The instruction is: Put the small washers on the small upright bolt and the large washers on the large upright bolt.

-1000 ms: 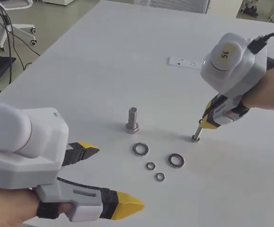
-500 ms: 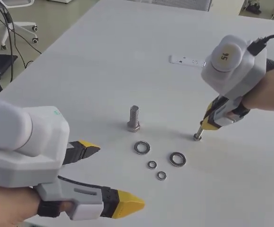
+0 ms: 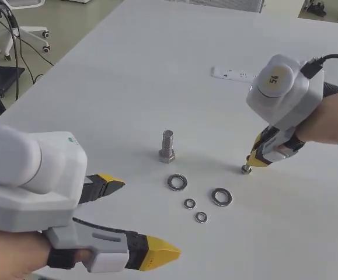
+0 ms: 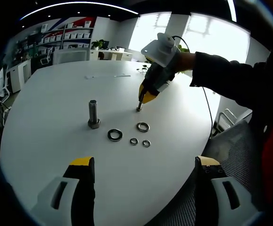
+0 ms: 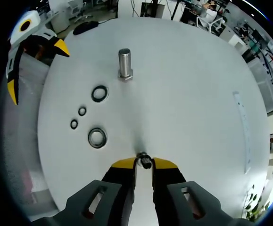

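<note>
White table (image 3: 128,70): right gripper (image 3: 251,163) clamped on small bolt (image 3: 246,169) toward right edge, large bolt (image 3: 167,146) upright mid-surface, large washers (image 3: 177,182) and small washers (image 3: 190,203) flat between them, left gripper (image 3: 150,219) at near edge, jaws wide apart.

The large bolt (image 3: 167,146), small bolt (image 3: 246,169), large washers (image 3: 177,182) and small washers (image 3: 190,203) are gleaming as bare grey metal. The table (image 3: 128,76) is showing a smooth, matt white top. The left gripper (image 3: 146,219) and right gripper (image 3: 251,162) are wearing smooth white plastic shells with yellow tips.
</note>
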`<state>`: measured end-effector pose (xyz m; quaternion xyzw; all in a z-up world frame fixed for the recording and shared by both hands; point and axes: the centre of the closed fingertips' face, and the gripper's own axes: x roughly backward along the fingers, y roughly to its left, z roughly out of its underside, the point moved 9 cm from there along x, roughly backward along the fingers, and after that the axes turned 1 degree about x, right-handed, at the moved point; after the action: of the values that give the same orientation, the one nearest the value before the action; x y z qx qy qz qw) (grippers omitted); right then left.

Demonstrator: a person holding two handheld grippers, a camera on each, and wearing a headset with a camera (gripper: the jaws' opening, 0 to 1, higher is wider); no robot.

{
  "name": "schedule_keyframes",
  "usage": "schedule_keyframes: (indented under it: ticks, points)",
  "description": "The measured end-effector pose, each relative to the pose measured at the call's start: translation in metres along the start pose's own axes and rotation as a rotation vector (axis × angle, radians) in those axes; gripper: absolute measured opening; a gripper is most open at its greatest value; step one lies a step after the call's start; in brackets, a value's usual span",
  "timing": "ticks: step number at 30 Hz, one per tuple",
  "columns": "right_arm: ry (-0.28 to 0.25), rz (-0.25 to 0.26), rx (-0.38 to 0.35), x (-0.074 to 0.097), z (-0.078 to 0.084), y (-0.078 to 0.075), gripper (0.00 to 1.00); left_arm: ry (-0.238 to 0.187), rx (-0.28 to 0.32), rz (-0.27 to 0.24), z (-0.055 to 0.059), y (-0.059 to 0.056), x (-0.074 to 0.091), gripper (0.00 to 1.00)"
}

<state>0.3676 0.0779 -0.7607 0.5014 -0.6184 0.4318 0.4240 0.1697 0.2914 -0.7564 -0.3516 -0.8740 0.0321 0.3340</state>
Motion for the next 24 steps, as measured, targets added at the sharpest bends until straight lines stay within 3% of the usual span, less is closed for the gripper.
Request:
schedule_keyframes:
  ticks: [16, 24]
  points:
    - [0.011, -0.030, -0.014, -0.020, 0.005, 0.006, 0.14, 0.008, 0.005, 0.002, 0.002, 0.000, -0.001, 0.87]
    - [0.009, -0.031, -0.015, -0.020, 0.005, 0.009, 0.14, 0.011, 0.006, 0.001, 0.002, 0.001, -0.001, 0.87]
